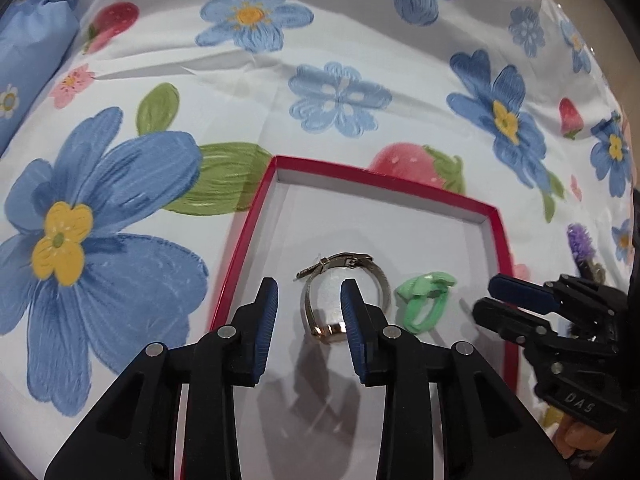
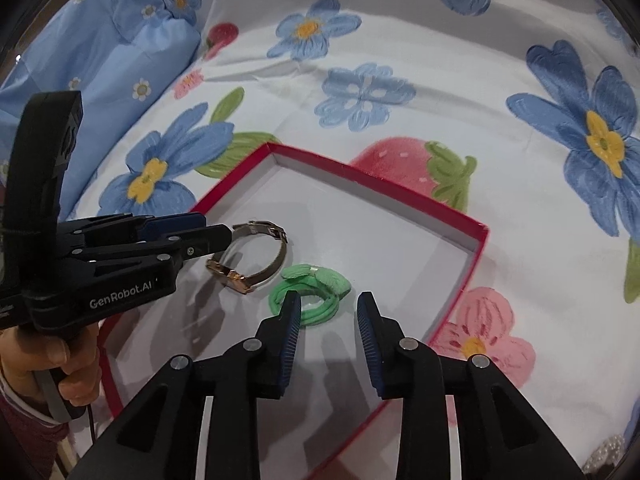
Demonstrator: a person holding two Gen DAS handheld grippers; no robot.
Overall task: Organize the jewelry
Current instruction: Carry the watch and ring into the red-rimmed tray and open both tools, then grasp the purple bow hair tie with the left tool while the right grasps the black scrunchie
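From the left wrist camera, the left gripper [image 1: 309, 296] hangs over a shallow red box [image 1: 502, 248] with a white floor, its blue-padded jaws parted and pressing on nothing. A metal-band watch [image 1: 316, 310] lies on the box floor; its near side shows in the gap between the fingers, though neither pad touches it. Just beside the watch, at its three o'clock, sits a green hair tie [image 1: 424, 300]. Further toward three o'clock the right gripper [image 1: 484, 298] reaches in over the box's red edge. The box rests on a flowered bedsheet [image 1: 340, 52].

From the right wrist camera, the right gripper [image 2: 329, 312] stands open and empty above the green hair tie [image 2: 316, 280], which lies at twelve o'clock of its left fingertip. The watch [image 2: 256, 256] lies at ten o'clock of the tie, with the left gripper [image 2: 218, 236] right at it, held in a hand [image 2: 68, 368].
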